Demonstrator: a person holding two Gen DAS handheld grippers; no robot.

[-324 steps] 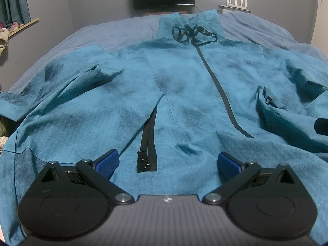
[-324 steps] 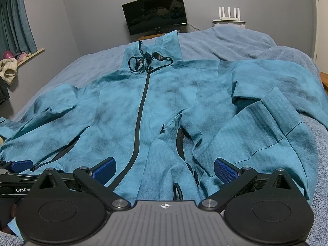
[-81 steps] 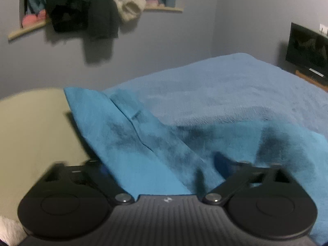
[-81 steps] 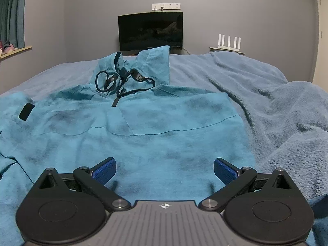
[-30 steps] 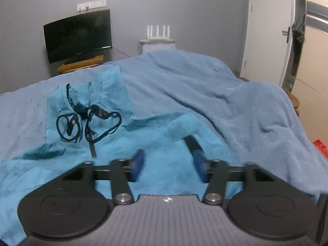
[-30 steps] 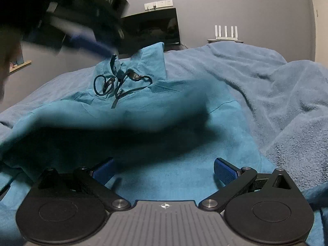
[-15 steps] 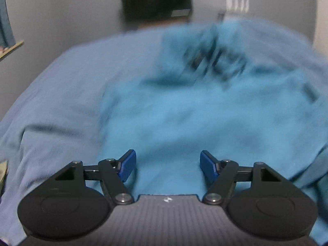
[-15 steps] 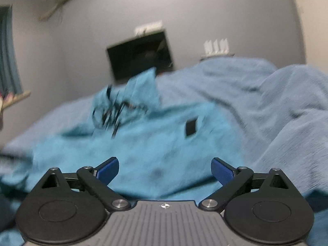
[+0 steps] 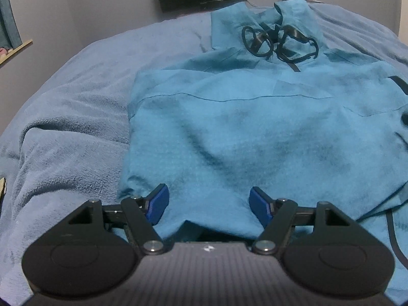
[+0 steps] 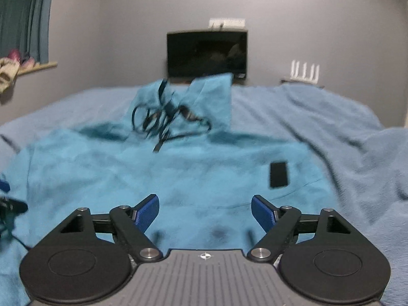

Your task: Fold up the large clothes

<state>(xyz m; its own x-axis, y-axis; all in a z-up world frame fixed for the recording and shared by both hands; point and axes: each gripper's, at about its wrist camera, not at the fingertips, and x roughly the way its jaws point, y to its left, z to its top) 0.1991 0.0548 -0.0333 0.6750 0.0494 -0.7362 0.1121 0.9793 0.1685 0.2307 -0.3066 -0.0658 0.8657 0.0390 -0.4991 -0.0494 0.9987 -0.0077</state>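
Sleeves now folded in, teal jacket (image 9: 255, 127) a smooth rectangle, left gripper (image 9: 208, 202) parted, right gripper (image 10: 205, 211) narrowing, both empty.

I see the teal jacket (image 9: 255, 127) lying flat on the bed, both sleeves folded in across the front, collar at the far end with black drawcord (image 9: 278, 42) looped on it. Near hem rumpled, possibly slightly lifted; right view is blurred.

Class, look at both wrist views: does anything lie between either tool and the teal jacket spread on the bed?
Nothing visible does. The left tool and the right tool both hang open directly over the teal zip-up jacket, near its lower hem, with only bare fabric ahead. The black drawstring lies far off at the collar.
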